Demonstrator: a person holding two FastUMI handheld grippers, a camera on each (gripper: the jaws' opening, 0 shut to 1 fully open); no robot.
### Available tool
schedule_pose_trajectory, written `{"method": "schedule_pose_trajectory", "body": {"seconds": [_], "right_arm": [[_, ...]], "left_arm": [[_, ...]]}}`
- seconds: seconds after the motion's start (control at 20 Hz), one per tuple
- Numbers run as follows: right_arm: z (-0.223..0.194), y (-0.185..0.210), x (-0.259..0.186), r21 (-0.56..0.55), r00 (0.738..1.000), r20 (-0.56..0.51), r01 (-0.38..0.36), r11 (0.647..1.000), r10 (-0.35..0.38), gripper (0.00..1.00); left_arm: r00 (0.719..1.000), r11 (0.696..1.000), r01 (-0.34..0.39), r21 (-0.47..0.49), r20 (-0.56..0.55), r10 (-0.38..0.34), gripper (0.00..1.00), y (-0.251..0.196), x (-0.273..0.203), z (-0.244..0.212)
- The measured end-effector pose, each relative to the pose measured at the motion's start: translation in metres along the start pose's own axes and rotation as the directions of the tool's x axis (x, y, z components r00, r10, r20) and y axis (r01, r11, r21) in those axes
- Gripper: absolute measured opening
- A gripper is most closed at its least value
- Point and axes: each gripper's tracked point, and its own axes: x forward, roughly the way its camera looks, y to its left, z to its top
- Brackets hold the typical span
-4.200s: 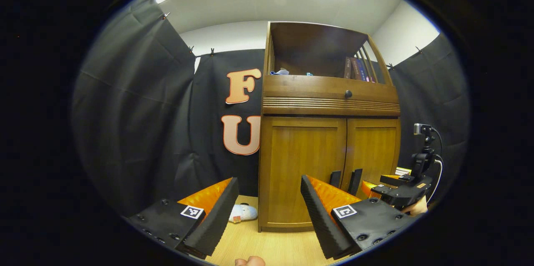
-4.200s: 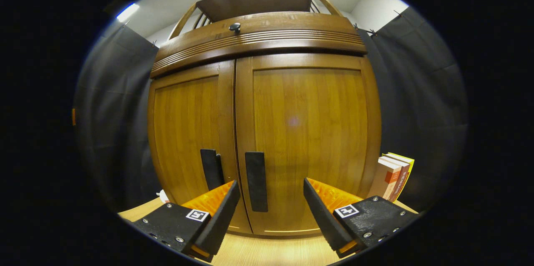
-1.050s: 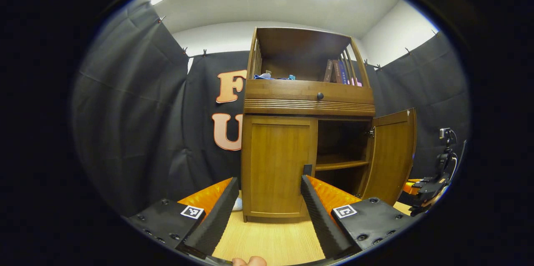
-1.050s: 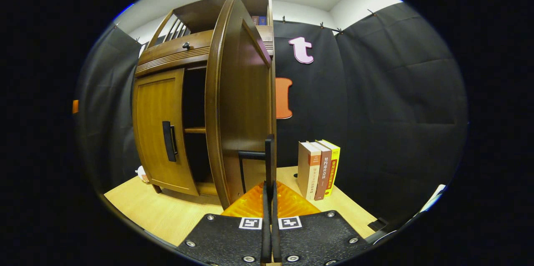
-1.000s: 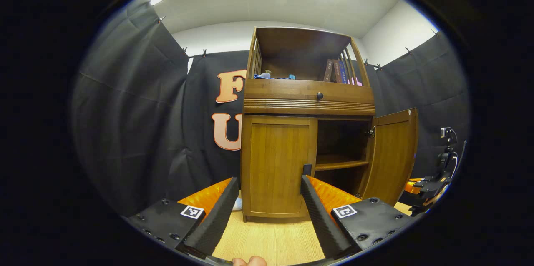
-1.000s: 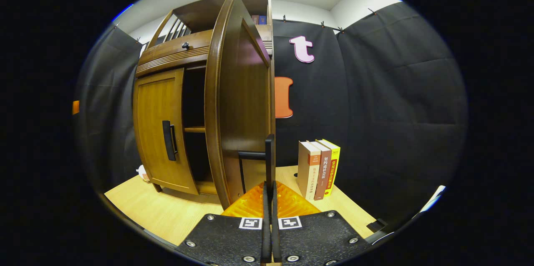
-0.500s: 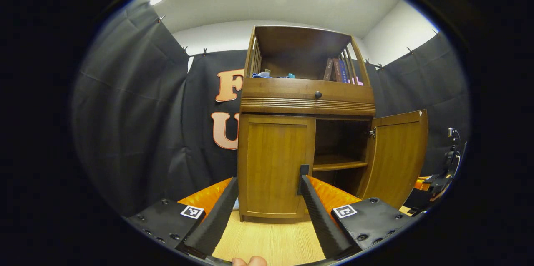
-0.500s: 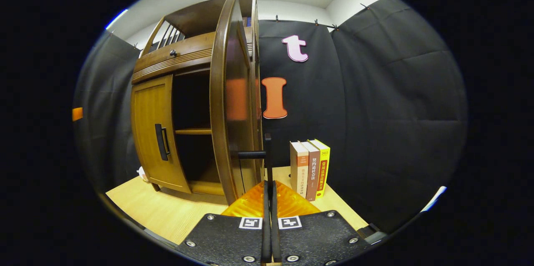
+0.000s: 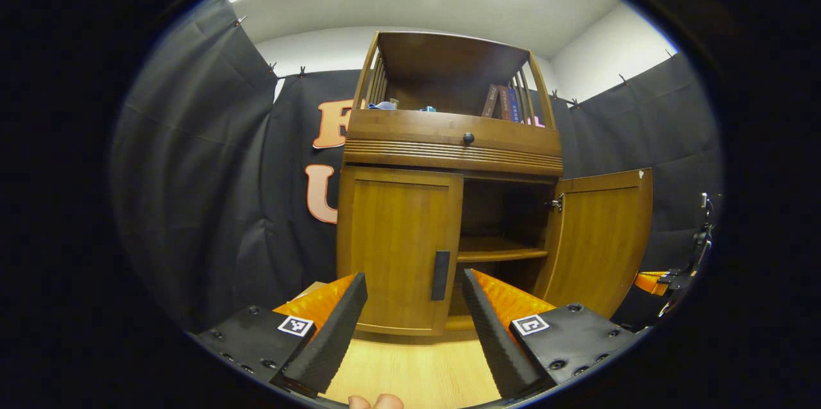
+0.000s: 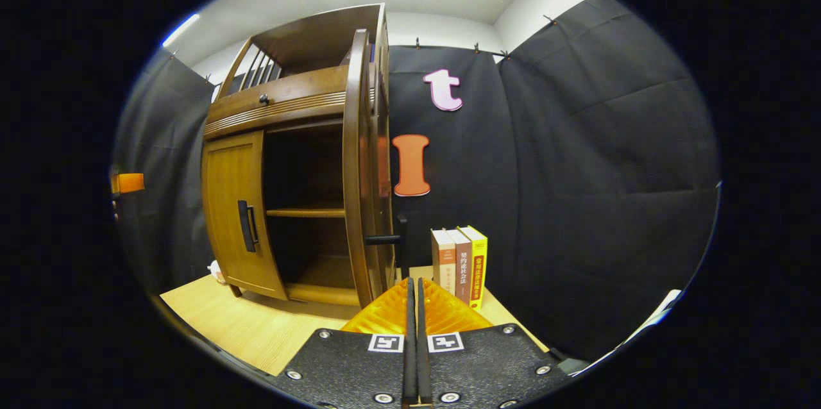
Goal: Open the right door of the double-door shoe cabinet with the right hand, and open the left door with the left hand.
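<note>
Right door point(image 9: 600, 239) swung wide; right tongs point(image 10: 414, 297) closed, off its handle point(image 10: 392, 241). Left tongs point(image 9: 410, 306) spread, empty. Left door's handle point(image 9: 440, 275) at 12 o'clock: straddle it squarely, clamp, pull along the hinge arc.

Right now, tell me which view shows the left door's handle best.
The left gripper view: the left door's handle faces the camera squarely, framed between the open left gripper fingers. The right gripper view shows the handle smaller, off to the side, at an angle.
</note>
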Motion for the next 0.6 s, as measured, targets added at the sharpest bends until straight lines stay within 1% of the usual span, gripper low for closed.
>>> {"method": "schedule_pose_trajectory", "body": {"seconds": [0.2, 0.25, 0.3, 0.35, 0.6], "right_arm": [[0.002, -0.011, -0.007, -0.003, 0.999, 0.011, 0.045, 0.999, -0.045, 0.01], [0.002, -0.013, -0.008, 0.0, 0.998, 0.01, 0.055, 0.998, -0.055, 0.04], [0.001, -0.016, -0.009, 0.003, 0.998, 0.005, 0.067, 0.998, -0.067, 0.11], [0.0, -0.017, -0.01, 0.004, 0.997, 0.002, 0.074, 0.997, -0.074, 0.24], [0.002, -0.022, -0.009, -0.016, 0.996, 0.015, 0.094, 0.995, -0.093, 0.74]], "left_arm": [[0.999, 0.999, 0.032, -0.012, -0.016, -0.033, 0.99, -0.018, 0.019, -0.017], [0.999, 0.999, 0.038, -0.006, -0.022, -0.038, 0.99, -0.022, 0.024, -0.021], [0.999, 0.999, 0.04, 0.002, -0.025, -0.04, 0.99, -0.024, 0.03, -0.026], [0.999, 0.999, 0.04, 0.008, -0.027, -0.039, 0.99, -0.027, 0.036, -0.031], [0.997, 0.998, 0.065, -0.006, -0.053, -0.065, 0.99, -0.039, 0.071, -0.056]]}}
